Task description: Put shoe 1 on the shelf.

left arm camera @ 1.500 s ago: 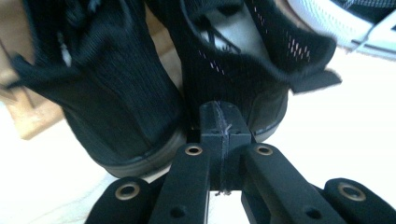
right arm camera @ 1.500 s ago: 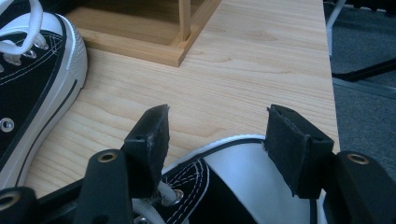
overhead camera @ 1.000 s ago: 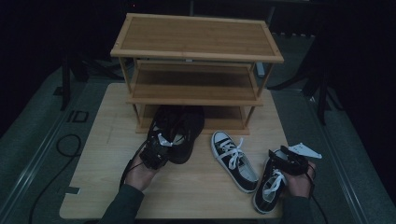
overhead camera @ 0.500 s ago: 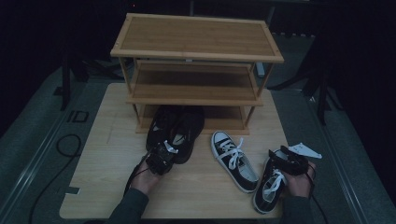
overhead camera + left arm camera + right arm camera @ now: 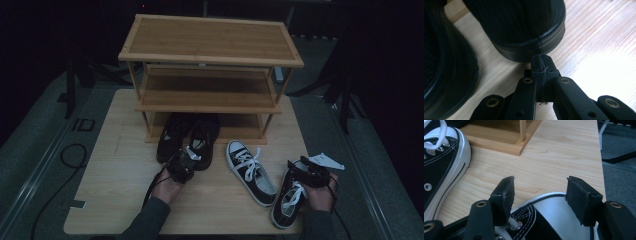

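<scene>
The left gripper (image 5: 541,65), jaws clenched on nothing, sits just behind the heel of a black shoe (image 5: 524,27), whose long axis runs ahead toward the rack (image 5: 210,65). The right gripper (image 5: 540,192), jaws released, straddles a sneaker (image 5: 549,220) on the bench (image 5: 554,157).

Four shoes: two plain black shoes (image 5: 189,137) near the left, two black-and-white sneakers (image 5: 250,171) near the right. One three-tier wooden shoe rack (image 5: 210,60) stands far.

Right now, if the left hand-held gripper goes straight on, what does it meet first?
The heel of a black shoe: the shut left hand-held gripper points right at it, tips apparently almost touching, though the gap is hard to judge.
</scene>
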`<control>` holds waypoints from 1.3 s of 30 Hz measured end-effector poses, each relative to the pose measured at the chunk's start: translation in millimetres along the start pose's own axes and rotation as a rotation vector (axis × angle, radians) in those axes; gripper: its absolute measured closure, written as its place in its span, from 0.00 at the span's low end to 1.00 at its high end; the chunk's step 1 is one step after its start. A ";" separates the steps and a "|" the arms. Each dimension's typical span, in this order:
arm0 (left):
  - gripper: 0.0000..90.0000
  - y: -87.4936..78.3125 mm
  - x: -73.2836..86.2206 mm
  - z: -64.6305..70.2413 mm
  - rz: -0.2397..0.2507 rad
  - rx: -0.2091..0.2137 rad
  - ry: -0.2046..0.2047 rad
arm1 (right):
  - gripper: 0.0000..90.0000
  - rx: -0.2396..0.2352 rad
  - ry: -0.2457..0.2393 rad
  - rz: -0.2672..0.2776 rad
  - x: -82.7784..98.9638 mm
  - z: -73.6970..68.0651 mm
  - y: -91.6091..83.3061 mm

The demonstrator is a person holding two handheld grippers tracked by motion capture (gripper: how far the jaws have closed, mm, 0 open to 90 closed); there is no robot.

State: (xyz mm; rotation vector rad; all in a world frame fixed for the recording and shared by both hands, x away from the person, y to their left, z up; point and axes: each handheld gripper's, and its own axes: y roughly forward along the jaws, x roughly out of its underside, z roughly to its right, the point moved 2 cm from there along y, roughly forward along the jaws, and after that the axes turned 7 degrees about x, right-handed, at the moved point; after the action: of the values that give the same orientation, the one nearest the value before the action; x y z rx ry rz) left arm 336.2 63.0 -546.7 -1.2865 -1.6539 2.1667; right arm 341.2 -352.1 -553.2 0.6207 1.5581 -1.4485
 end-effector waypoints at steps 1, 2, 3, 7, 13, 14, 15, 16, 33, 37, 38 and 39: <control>1.00 0.0 0.0 0.0 0.000 0.000 0.000 | 0.44 0.000 0.000 0.000 0.0 0.0 0.0; 1.00 -0.1 -4.2 1.0 0.003 0.004 0.005 | 0.44 -0.002 0.000 0.000 0.0 0.2 0.2; 1.00 0.3 -6.1 1.4 0.007 0.005 0.007 | 0.44 -0.002 -0.001 0.000 -0.1 0.3 0.3; 1.00 2.7 -11.3 4.4 0.016 0.009 0.016 | 0.44 0.000 0.000 0.000 0.0 0.1 0.1; 1.00 12.1 -6.0 6.7 -0.022 0.012 0.025 | 0.44 -0.001 0.000 0.000 0.0 0.3 0.3; 1.00 14.2 -4.9 6.7 -0.029 0.016 0.022 | 0.44 -0.001 0.000 0.001 0.0 0.3 0.3; 1.00 16.4 -3.7 6.9 -0.036 0.017 0.022 | 0.44 -0.001 0.000 0.001 0.0 0.3 0.2; 1.00 16.4 -3.7 6.9 -0.036 0.017 0.022 | 0.44 -0.001 -0.001 0.001 0.0 0.3 0.2; 1.00 25.3 -21.6 4.3 -0.017 -0.005 0.020 | 0.44 -0.002 0.002 -0.001 -0.2 0.2 0.6; 1.00 29.4 -29.3 -1.0 -0.019 -0.015 0.010 | 0.44 -0.002 0.001 0.000 -0.2 0.3 0.5; 1.00 30.3 -31.0 -2.8 -0.018 -0.019 0.006 | 0.44 -0.002 0.002 -0.001 -0.2 0.3 0.6; 1.00 31.2 -32.7 -4.4 -0.018 -0.021 0.002 | 0.44 -0.002 0.001 -0.001 -0.2 0.3 0.6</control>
State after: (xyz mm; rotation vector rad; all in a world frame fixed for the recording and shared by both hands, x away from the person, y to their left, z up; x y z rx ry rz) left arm 371.4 35.8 -555.4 -1.2734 -1.6855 2.1429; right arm 341.8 -352.2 -553.3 0.6199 1.5609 -1.4469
